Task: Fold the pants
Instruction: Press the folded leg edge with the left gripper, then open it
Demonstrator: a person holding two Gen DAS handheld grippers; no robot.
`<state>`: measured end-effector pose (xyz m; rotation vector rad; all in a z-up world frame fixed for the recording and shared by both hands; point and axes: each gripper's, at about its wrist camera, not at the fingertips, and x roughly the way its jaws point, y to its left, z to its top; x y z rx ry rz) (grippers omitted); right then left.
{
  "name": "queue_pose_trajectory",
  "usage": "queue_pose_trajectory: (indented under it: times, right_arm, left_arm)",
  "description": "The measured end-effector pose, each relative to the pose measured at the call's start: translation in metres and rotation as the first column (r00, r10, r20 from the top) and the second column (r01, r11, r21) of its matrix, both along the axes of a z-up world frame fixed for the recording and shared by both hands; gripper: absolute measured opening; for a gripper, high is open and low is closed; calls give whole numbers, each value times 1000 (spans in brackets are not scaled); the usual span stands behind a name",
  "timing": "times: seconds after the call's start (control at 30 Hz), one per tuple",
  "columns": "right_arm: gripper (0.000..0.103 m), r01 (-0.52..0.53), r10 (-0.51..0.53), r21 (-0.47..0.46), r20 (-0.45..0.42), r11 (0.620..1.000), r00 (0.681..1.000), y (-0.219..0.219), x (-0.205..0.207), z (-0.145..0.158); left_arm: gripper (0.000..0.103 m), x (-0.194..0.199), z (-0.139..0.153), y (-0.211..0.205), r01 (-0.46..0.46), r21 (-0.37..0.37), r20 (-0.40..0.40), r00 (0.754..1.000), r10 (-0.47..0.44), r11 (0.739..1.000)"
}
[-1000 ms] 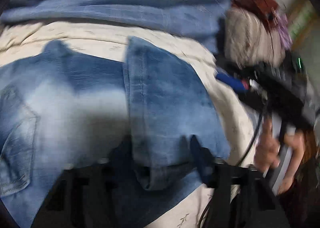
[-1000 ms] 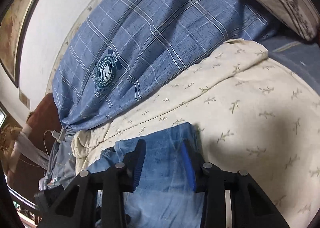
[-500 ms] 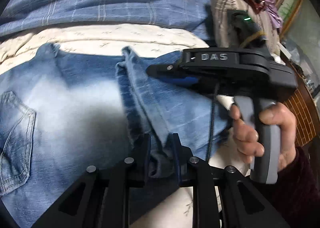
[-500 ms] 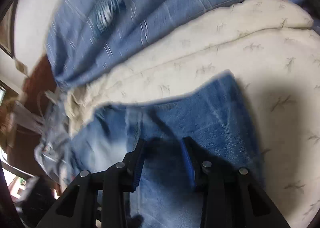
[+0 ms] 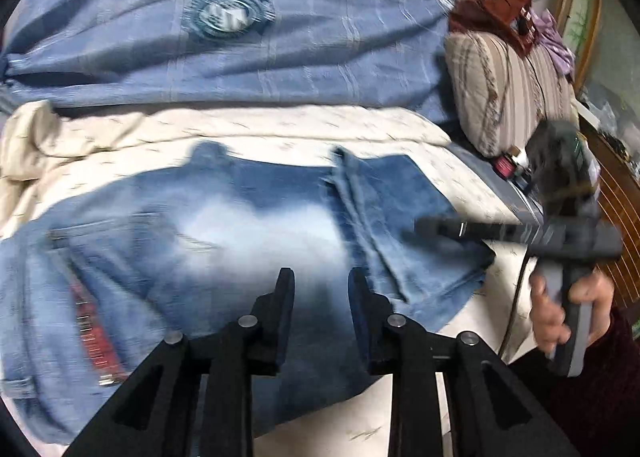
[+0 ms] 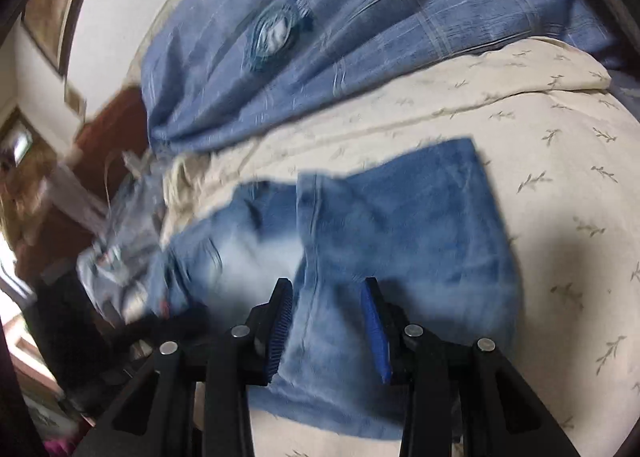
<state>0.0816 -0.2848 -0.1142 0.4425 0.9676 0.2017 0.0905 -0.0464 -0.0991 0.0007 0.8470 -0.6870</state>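
Observation:
Blue jeans lie flat on a cream leaf-print sheet, with the leg ends folded over onto the upper part. My left gripper is open and empty, hovering above the jeans. My right gripper is open and empty above the folded leg end. The right gripper also shows from the side in the left wrist view, held in a hand over the right edge of the jeans.
A blue checked duvet with a round badge lies bunched behind the jeans. A striped pillow stands at the right. Dark wooden furniture and clutter sit beyond the bed's left side.
My left gripper opened and let go of the jeans fold, then drew back and up. The right gripper also pulled back from the jeans. The leg ends now lie folded on the jeans.

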Motion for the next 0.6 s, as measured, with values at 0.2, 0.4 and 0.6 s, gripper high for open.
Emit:
queue_pose_trajectory:
  times: [0.2, 0.4, 0.6]
  right_arm:
    - [40, -3, 3, -1, 2, 1000, 1000, 13, 4, -1]
    - [40, -79, 71, 55, 138, 995, 988, 51, 0, 25]
    - [46, -133, 119, 54, 211, 990, 970, 94, -14, 39]
  left_arm:
    - [44, -4, 17, 59, -182, 24, 73, 981, 180, 983]
    - [84, -25, 33, 130, -413, 46, 52, 910, 411, 910]
    - [94, -27, 35, 170, -550, 108, -79, 826, 558, 828]
